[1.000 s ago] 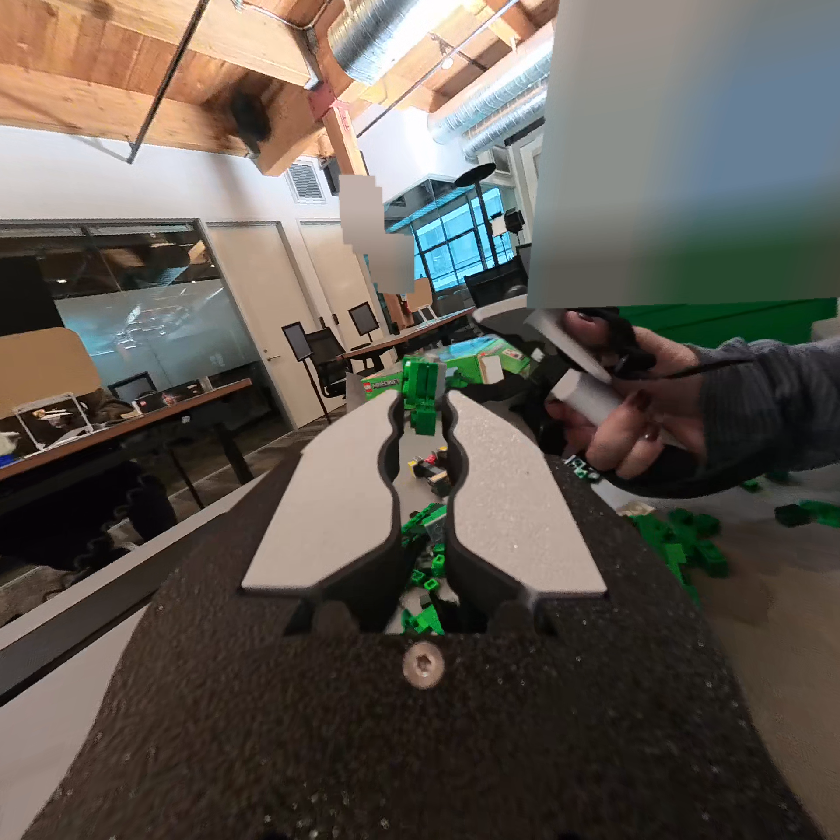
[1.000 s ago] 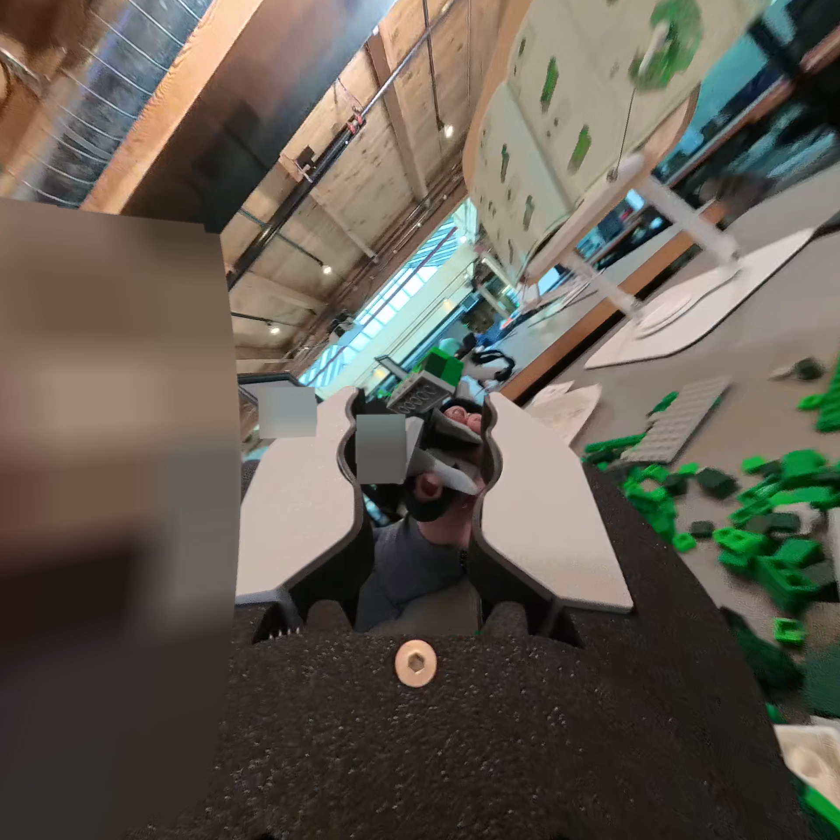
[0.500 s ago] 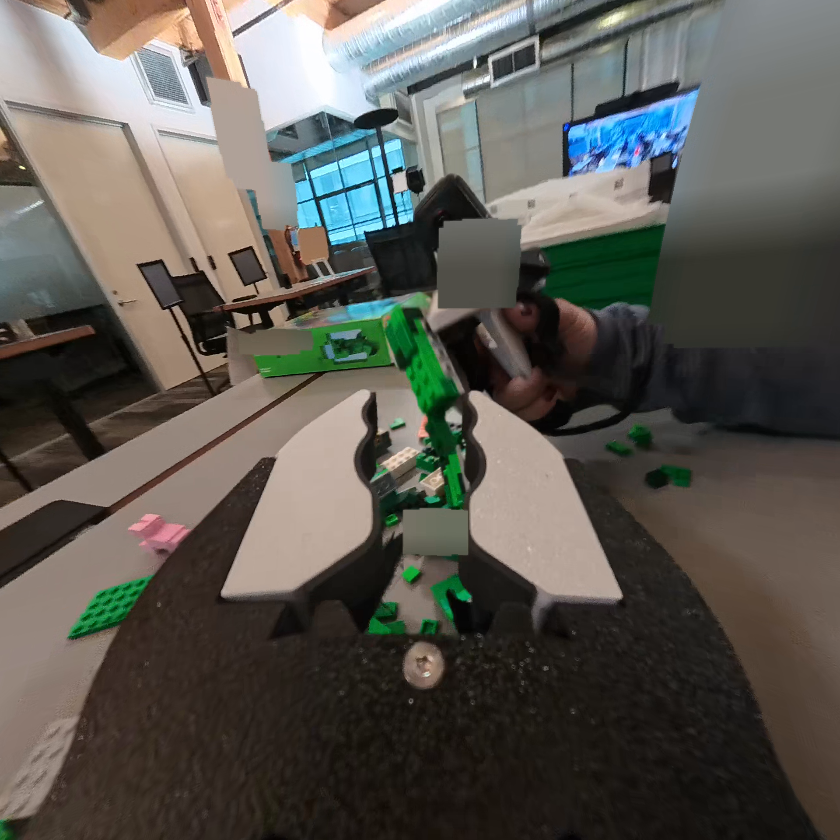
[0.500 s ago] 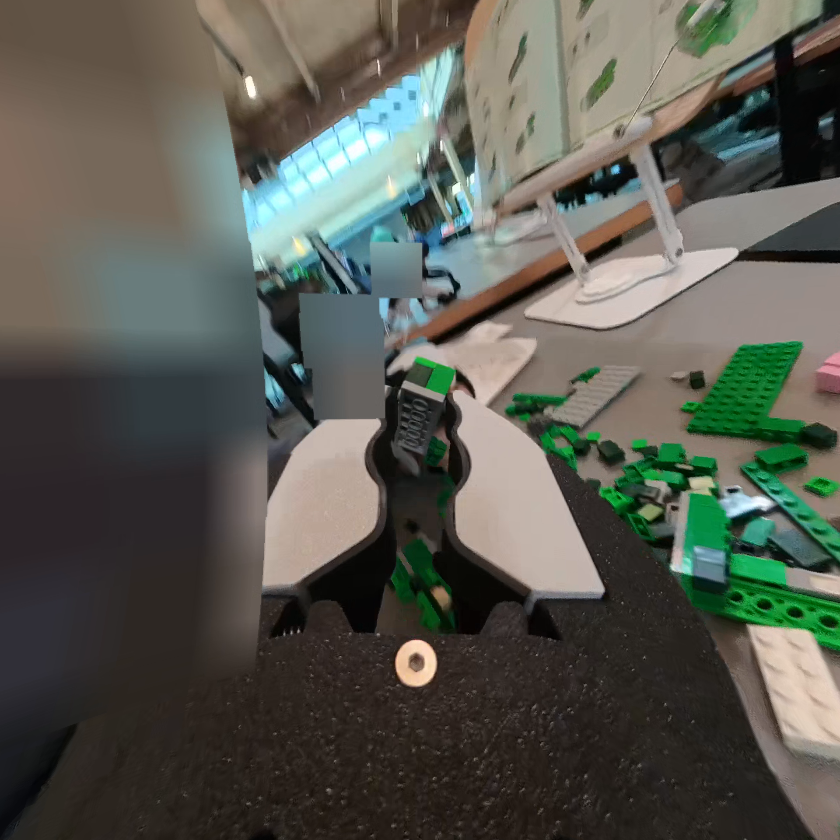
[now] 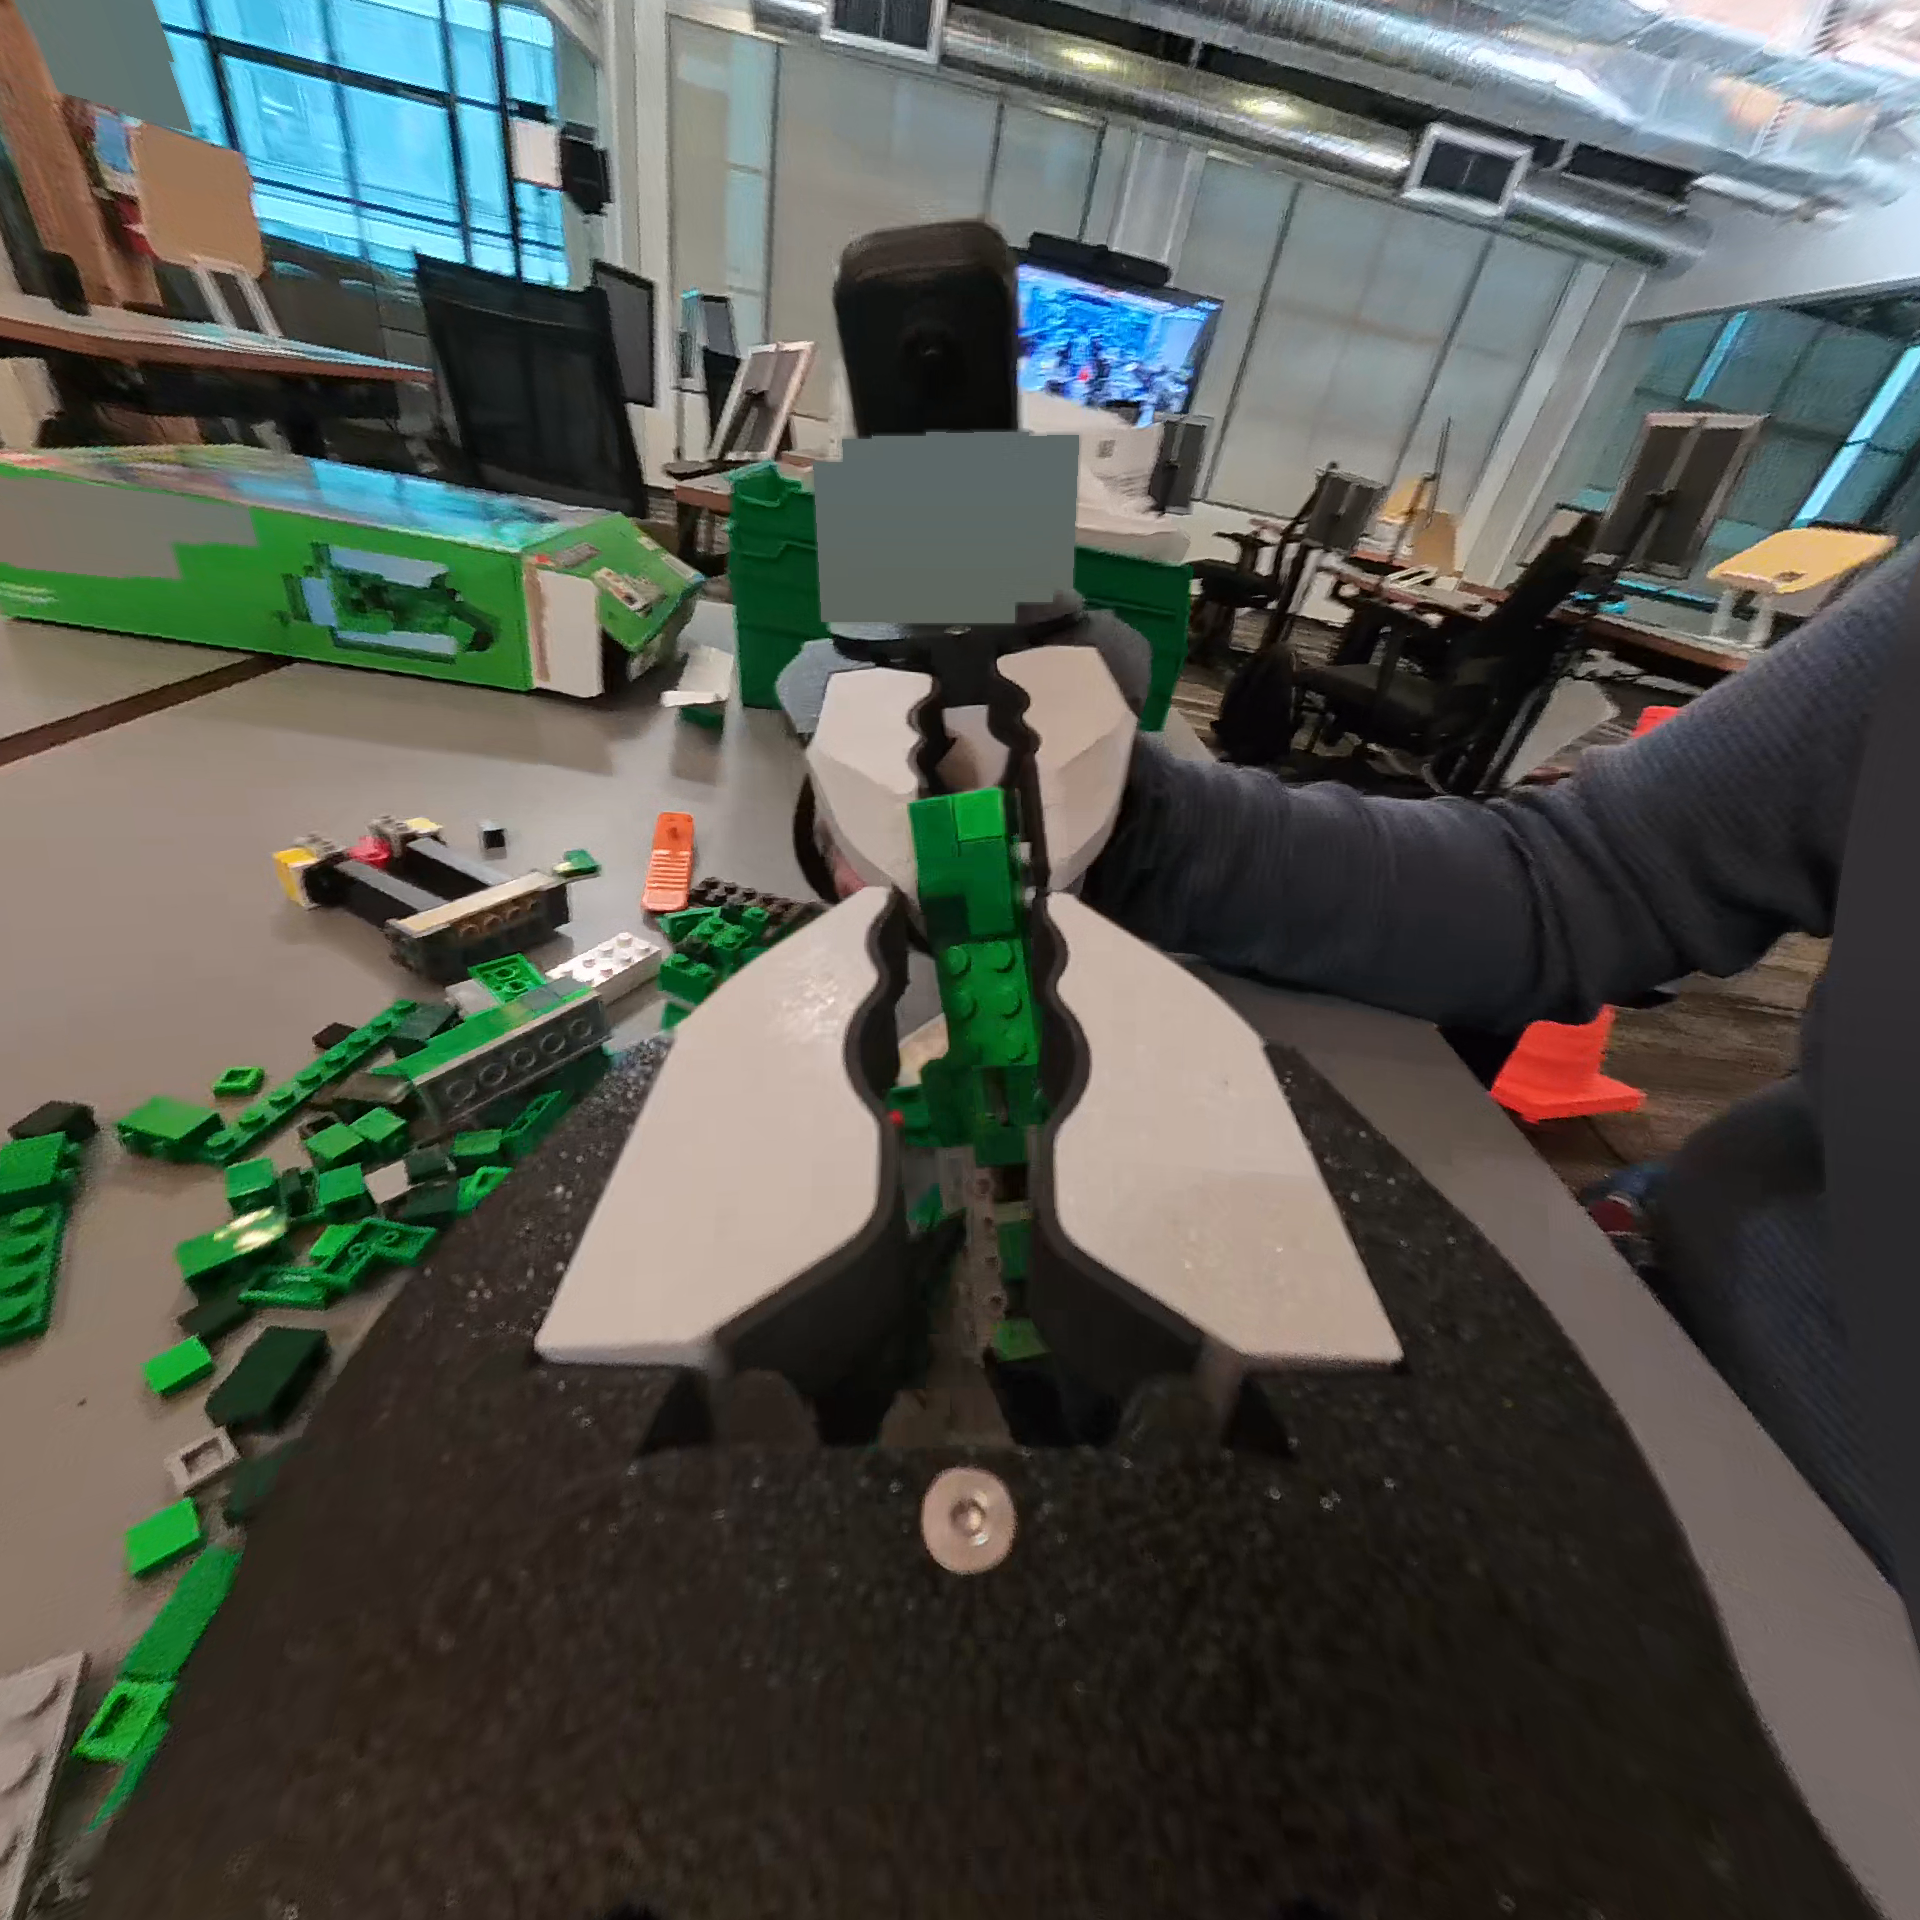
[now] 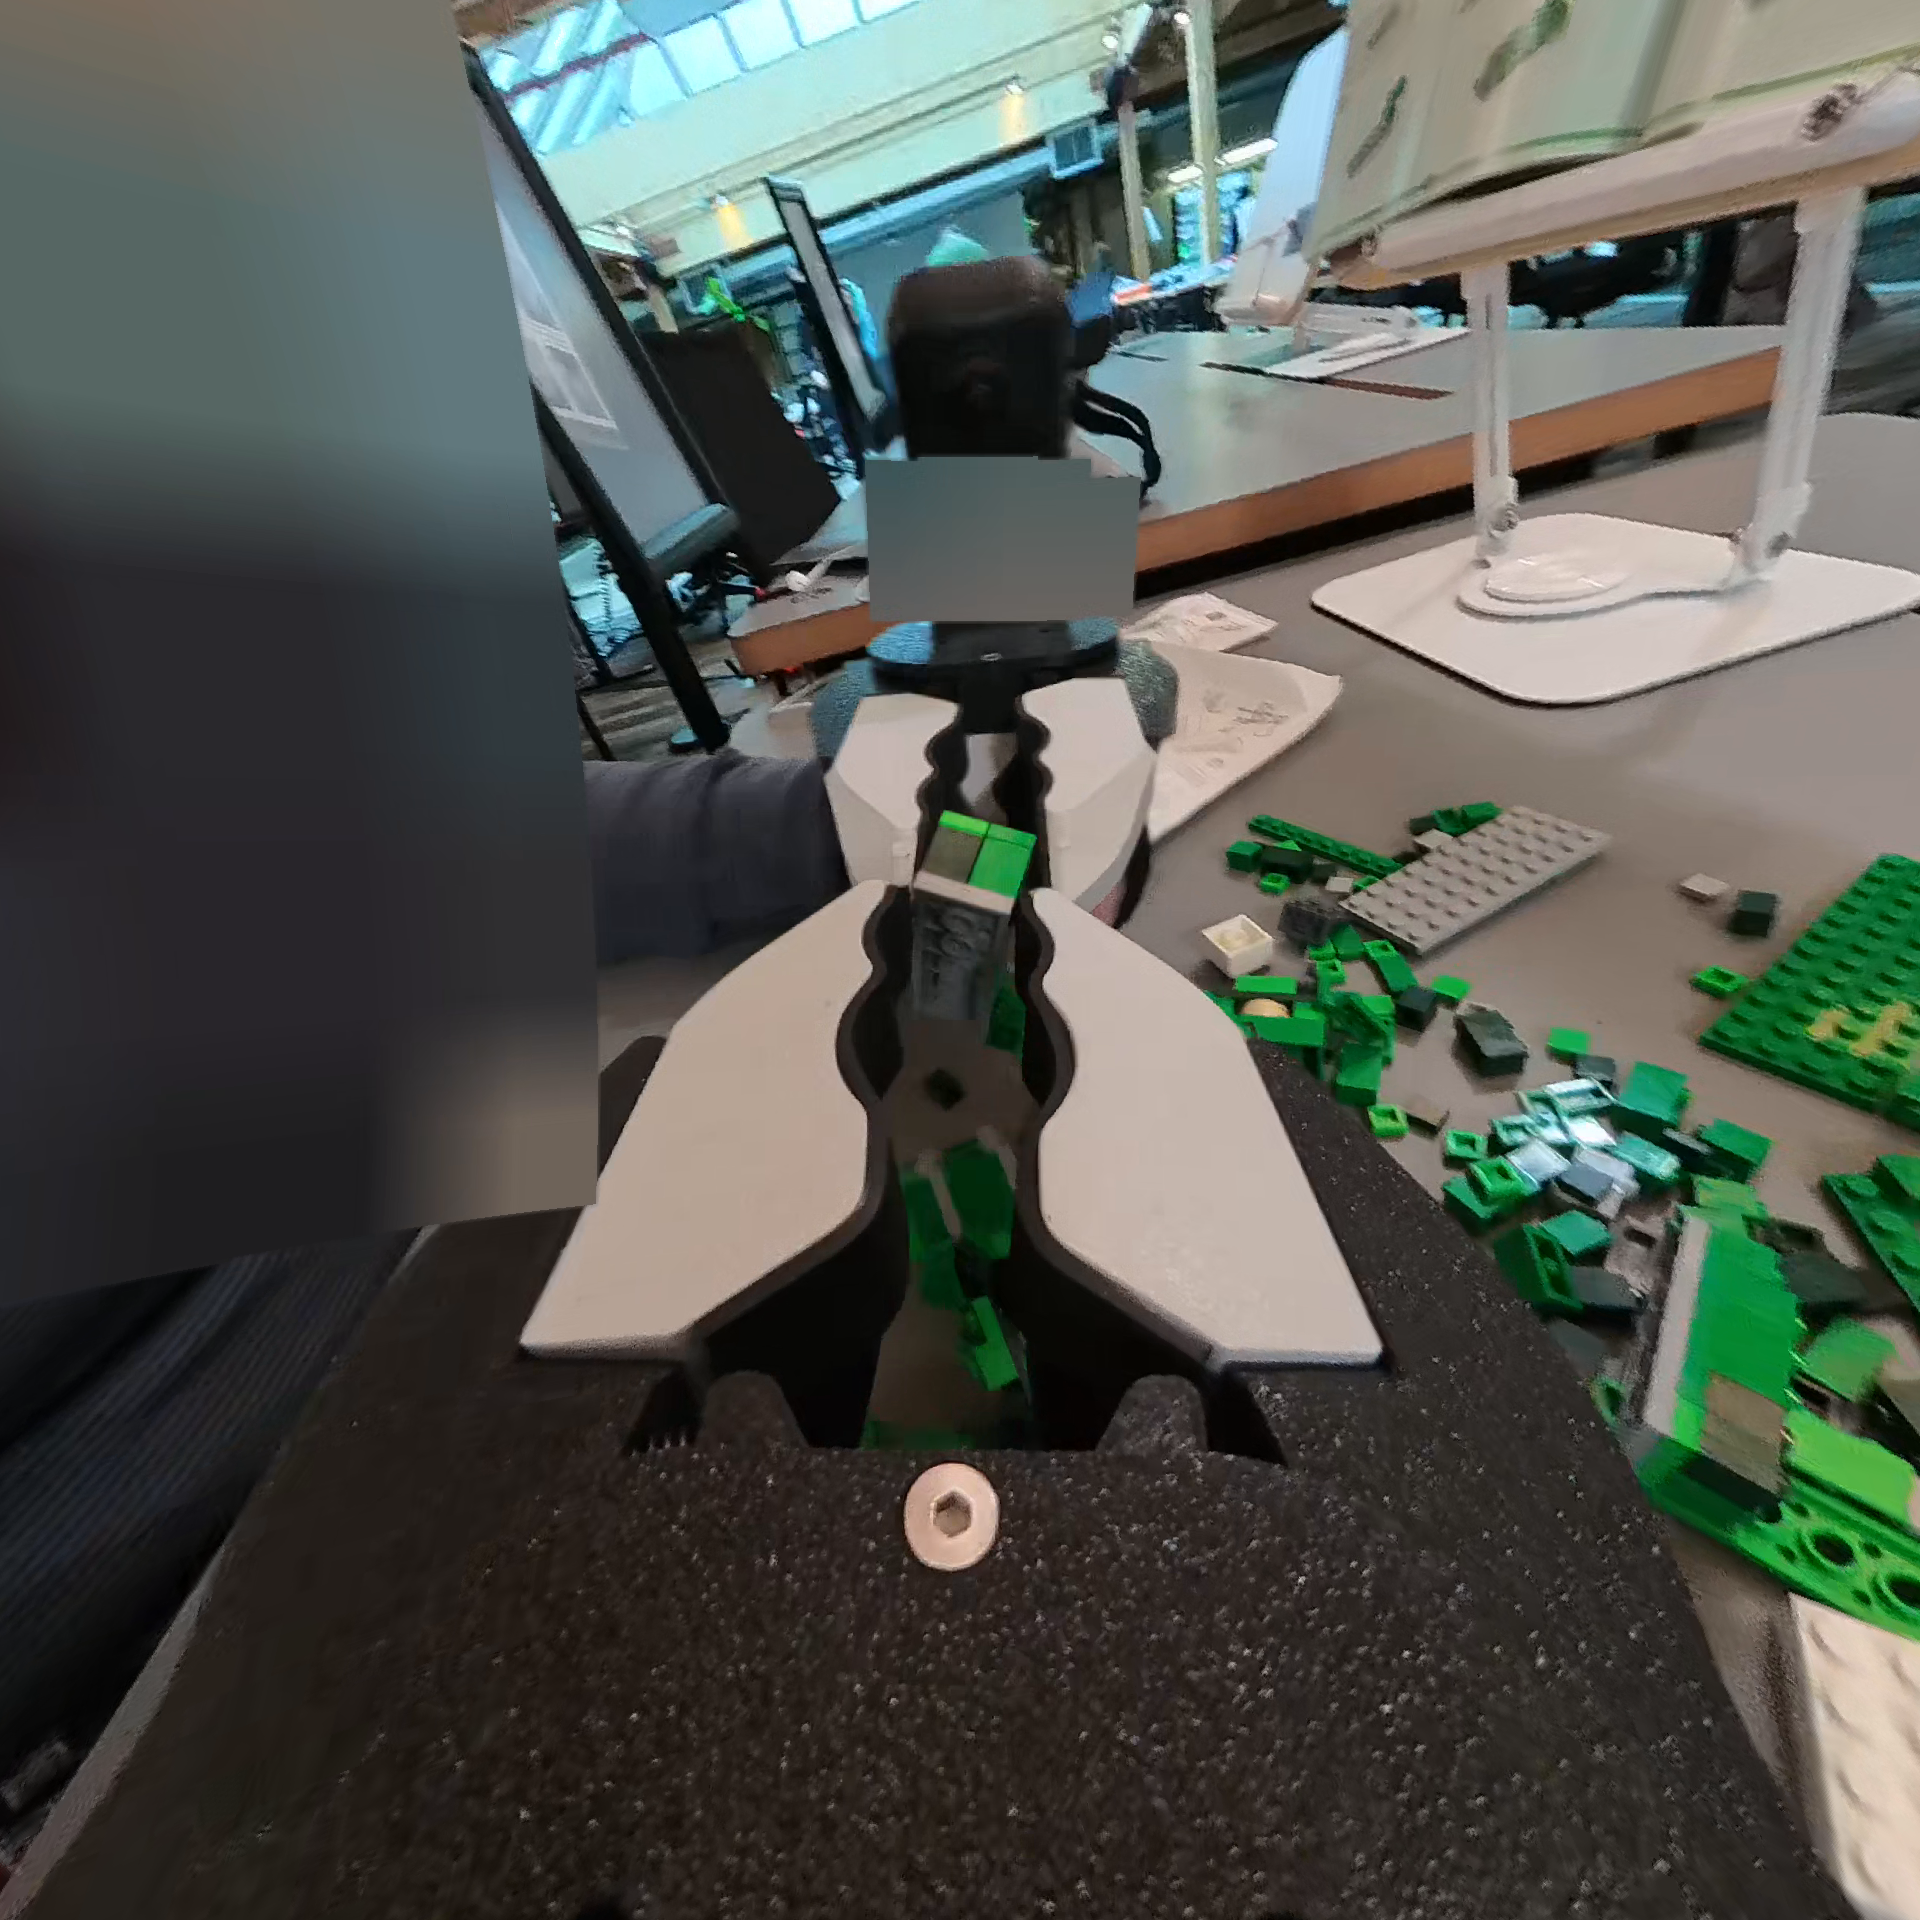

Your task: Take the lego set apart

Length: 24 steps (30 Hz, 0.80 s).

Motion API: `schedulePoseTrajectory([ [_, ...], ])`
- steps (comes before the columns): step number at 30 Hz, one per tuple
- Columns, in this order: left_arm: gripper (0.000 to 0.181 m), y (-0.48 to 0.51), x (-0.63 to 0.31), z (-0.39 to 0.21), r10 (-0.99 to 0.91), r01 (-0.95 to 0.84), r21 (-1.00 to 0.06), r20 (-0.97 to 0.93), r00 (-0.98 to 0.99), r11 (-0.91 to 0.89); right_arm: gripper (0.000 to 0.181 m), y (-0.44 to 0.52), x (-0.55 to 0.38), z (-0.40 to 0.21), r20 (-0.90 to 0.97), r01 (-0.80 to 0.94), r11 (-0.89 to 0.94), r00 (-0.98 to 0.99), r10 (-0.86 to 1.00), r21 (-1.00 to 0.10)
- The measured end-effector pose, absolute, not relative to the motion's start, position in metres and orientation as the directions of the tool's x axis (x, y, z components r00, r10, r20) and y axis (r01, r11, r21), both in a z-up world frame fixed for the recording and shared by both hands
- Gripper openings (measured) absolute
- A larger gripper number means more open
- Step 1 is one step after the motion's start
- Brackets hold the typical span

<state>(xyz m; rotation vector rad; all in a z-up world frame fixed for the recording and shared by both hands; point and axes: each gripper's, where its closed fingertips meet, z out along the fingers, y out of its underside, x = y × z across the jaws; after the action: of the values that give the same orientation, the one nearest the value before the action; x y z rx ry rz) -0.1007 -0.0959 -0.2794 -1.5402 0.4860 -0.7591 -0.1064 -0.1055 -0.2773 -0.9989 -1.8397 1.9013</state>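
My left claw (image 5: 971, 935) and my right claw (image 6: 951, 914) face each other tip to tip above the worktop (image 5: 125, 790), and the lego piece (image 5: 977, 935) spans the gap between them. In the left wrist view it shows as a narrow green stack of bricks running between my left fingers (image 5: 748, 1132) toward the right claw beyond; both sets of tips look pinched onto it, one at each end. From the right wrist view the same piece presents a grey studded underside with a green cap (the far end sits in the left claw's grip). Loose green bricks (image 6: 1538, 1153) lie scattered on the worktop below and to the side, with a grey plate (image 6: 1475, 878) and a large green baseplate (image 6: 1829, 997) farther out. A green set box (image 5: 343, 582) lies at the back.
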Motion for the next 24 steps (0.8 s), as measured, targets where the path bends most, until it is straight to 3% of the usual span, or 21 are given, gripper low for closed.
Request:
schedulePoseTrajectory([
  [24, 0.014, -0.117, -0.08, -0.276, -0.838, 0.227, -0.942, 0.326, 0.439, -0.247, 0.019, -0.12, -0.08, -0.274, -0.261, 0.219, -0.145, -0.854, 0.45, -0.965],
])
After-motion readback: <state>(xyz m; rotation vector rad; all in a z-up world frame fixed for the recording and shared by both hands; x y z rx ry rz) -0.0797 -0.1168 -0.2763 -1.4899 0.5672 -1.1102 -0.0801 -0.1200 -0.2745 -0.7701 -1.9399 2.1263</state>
